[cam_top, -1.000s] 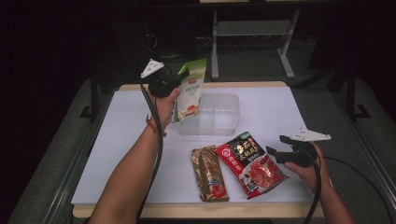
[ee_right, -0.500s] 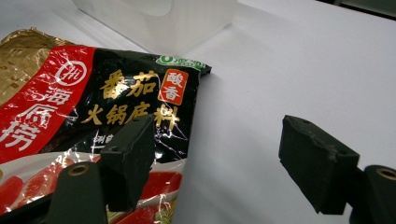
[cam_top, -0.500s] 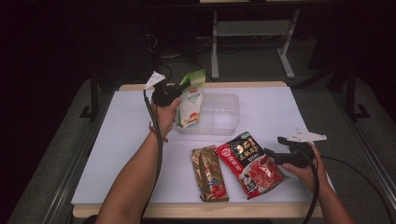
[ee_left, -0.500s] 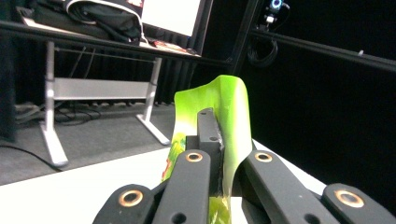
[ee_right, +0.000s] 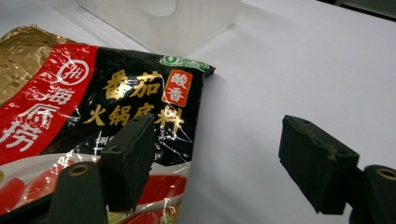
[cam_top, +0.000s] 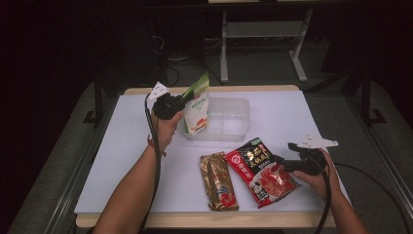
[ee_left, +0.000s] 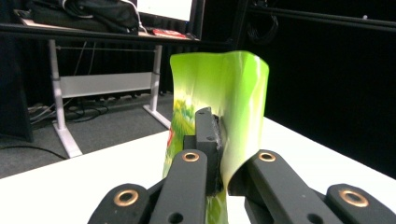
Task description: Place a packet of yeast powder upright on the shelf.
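Left tool (cam_top: 181, 103) is being held clamped on the upper edge of the green-topped pouch (cam_top: 196, 110); in the left gripper view the jaws are being seen pressed together on the green foil (ee_left: 219, 107), which is being creased between them.

The high view is showing what that close view is not: the pouch is being held upright, long axis near vertical, green top pointing up and slightly away, its lower end resting in the left end of the clear plastic bin (cam_top: 229, 119) on the white bench (cam_top: 292, 117).

Right tool (cam_top: 292, 163) is being held low over the bench at the right edge of the black-and-red packet (cam_top: 260, 170), jaws standing wide apart. In the right gripper view one jaw is being seen over the packet (ee_right: 107, 112), the other over bare bench; nothing is being gripped.

A gold-brown packet (cam_top: 219, 181) is lying flat just left of the black-and-red one, long axis running toward the person.
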Demonstrator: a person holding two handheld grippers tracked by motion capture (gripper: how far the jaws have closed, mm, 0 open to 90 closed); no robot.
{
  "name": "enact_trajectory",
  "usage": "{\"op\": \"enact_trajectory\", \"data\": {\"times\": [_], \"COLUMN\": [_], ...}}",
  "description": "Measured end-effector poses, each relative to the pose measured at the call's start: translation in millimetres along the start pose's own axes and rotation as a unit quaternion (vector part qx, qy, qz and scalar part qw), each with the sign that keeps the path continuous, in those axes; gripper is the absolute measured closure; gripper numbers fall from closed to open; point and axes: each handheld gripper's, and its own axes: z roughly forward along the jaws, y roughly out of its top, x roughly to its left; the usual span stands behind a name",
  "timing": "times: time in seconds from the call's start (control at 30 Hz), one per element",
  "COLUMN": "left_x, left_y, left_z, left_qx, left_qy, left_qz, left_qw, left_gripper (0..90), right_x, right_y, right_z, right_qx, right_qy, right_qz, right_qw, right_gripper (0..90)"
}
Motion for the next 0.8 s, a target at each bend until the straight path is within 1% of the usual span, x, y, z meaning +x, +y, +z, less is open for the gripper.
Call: {"op": "enact_trajectory", "data": {"times": [0.03,0.07,0.13,0.17,0.2,0.27,0.3,0.33,0.37,0.4,0.43,0.47,0.5,0.53,0.57,0.7,0.73,0.8], "left_x": [0.2,0.6,0.7,1.2,1.5,0.9,0.0,-1.1,-1.9,-2.8,-2.8,-3.5,-4.0,-4.2,-4.6,-10.3,-12.1,-17.2], "left_y": [-0.9,-1.2,-2.1,-2.7,-2.9,-3.4,-3.3,-3.0,-2.9,-2.7,-2.7,-2.2,-2.0,-1.9,-2.0,-3.2,-3.6,-4.6], "left_z": [-1.6,-2.5,-4.4,-6.2,-7.1,-10.6,-13.3,-15.6,-18.6,-24.6,-24.6,-27.8,-31.0,-33.9,-36.6,-51.0,-55.3,-63.6], "left_qx": [0.004,0.007,0.015,0.018,0.018,0.02,0.018,0.019,0.02,0.019,0.019,0.02,0.02,0.022,0.025,0.036,0.039,0.044], "left_qy": [0.005,0.004,0.008,0.006,0.001,0.0,-0.005,-0.009,-0.015,-0.026,-0.026,-0.025,-0.026,-0.026,-0.025,-0.025,-0.025,-0.016], "left_qz": [0.005,0.005,0.012,0.016,0.015,0.016,0.019,0.023,0.025,0.026,0.026,0.033,0.037,0.038,0.041,0.069,0.08,0.101], "left_qw": [1.0,1.0,0.9998,0.9997,0.9997,0.9997,0.9996,0.9995,0.9994,0.9991,0.9991,0.9989,0.9988,0.9987,0.9985,0.9966,0.9957,0.9938], "left_gripper": [86.6,86.4,83.3,83.3,82.3,78.1,76.6,72.4,72.4,70.2,68.6,68.6,66.6,60.6,60.6,56.3,54.9,53.8], "right_x": [0.5,1.1,1.8,1.8,2.1,2.3,2.4,2.2,2.2,2.1,2.0,2.0,2.1,2.3,2.3,3.3,3.8,4.0], "right_y": [0.2,0.4,0.8,0.8,0.9,0.9,1.0,0.9,0.9,0.8,0.7,0.7,0.7,0.8,0.8,1.5,1.6,1.6], "right_z": [0.1,0.4,0.6,0.6,0.8,0.8,0.8,0.8,0.8,0.7,0.7,0.7,0.7,0.7,0.7,0.2,0.1,0.2], "right_qx": [0.0,0.001,0.001,0.001,0.001,0.002,0.002,0.001,0.001,0.001,0.001,0.001,0.002,0.002,0.002,0.0,0.0,0.001], "right_qy": [0.0,0.0,0.0,0.0,0.0,0.001,0.001,0.001,0.001,0.0,0.001,0.001,0.0,0.0,0.0,0.0,-0.001,0.0], "right_qz": [0.0,0.0,-0.002,-0.002,-0.003,-0.004,-0.004,-0.003,-0.003,-0.003,-0.003,-0.003,-0.002,-0.003,-0.003,-0.006,-0.005,-0.005], "right_qw": [1.0,1.0,1.0,1.0,1.0,1.0,1.0,1.0,1.0,1.0,1.0,1.0,1.0,1.0,1.0,1.0,1.0,1.0], "right_gripper": [26.2,26.2,26.3,26.3,26.2,26.2,26.2,26.2,26.2,26.2,26.2,26.2,26.2,26.3,26.3,26.3,26.3,26.3]}}
